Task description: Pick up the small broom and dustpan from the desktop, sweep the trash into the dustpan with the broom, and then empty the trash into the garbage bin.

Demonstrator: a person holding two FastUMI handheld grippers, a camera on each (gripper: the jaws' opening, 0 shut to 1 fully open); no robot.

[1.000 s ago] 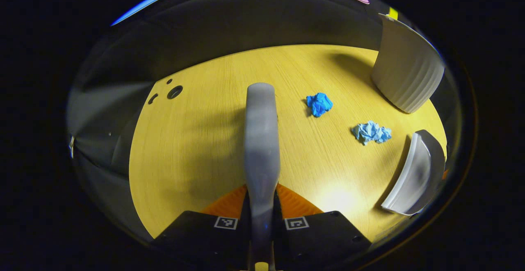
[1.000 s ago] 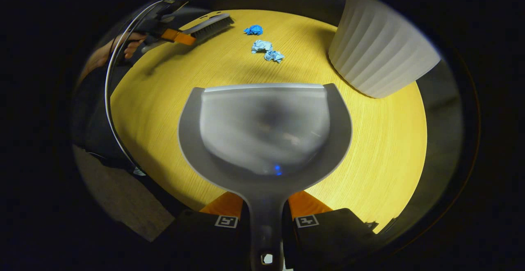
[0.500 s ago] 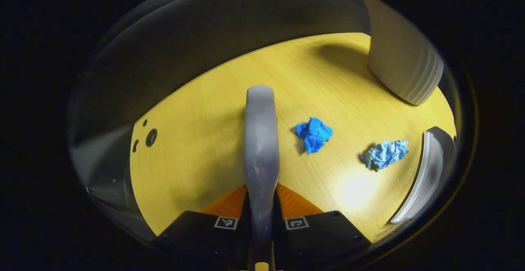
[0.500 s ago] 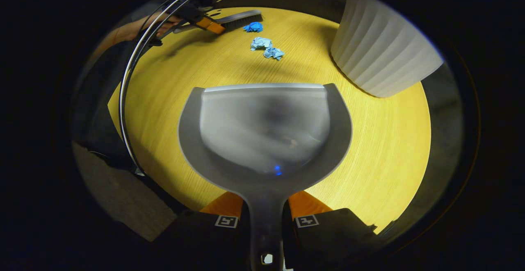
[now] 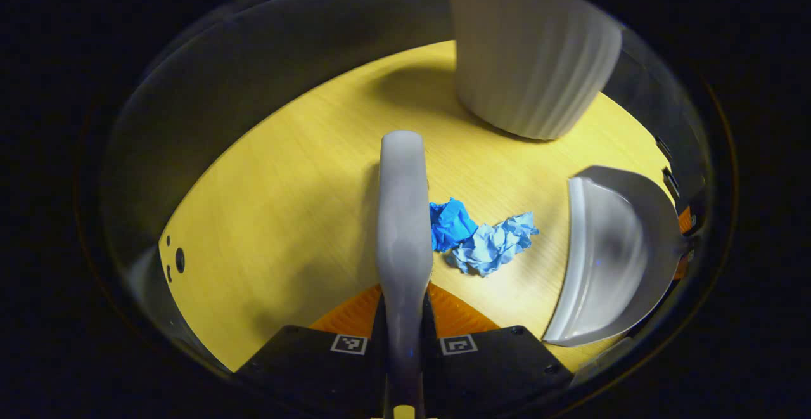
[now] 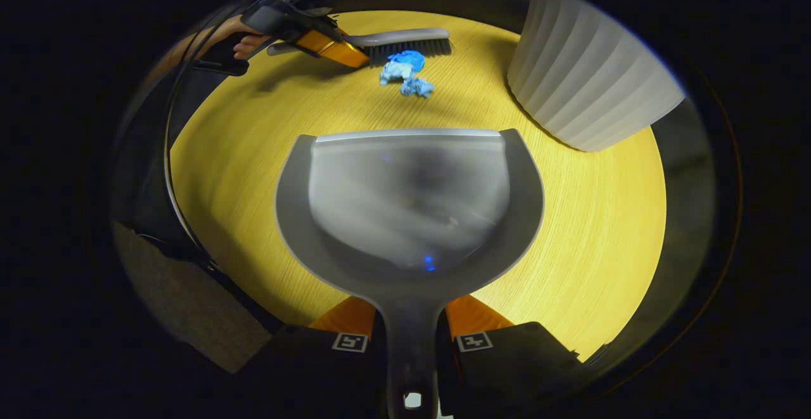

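Note:
My left gripper (image 5: 403,317) is shut on the grey small broom (image 5: 403,216), which runs forward from its jaws. Just right of the broom head, a dark blue paper wad (image 5: 451,222) touches a light blue wad (image 5: 495,248) on the yellow desktop (image 5: 285,216). The grey dustpan (image 5: 608,254) waits to their right with its mouth toward them. In the right gripper view, my right gripper (image 6: 410,321) is shut on the dustpan (image 6: 408,203) handle, the pan resting low over the table. Beyond its lip, the broom (image 6: 408,42) stands behind the blue wads (image 6: 402,70).
A white ribbed garbage bin (image 5: 526,51) stands on the desktop at the far right (image 6: 583,77). A person's hand (image 6: 244,42) holds the left gripper (image 6: 329,48). Small holes (image 5: 179,259) mark the table's left edge. Dark floor (image 6: 190,305) lies beyond the near edge.
The left gripper swung the broom toward the wads, pushing the dark blue one against the light blue one, nearer the dustpan. The dustpan has barely moved.

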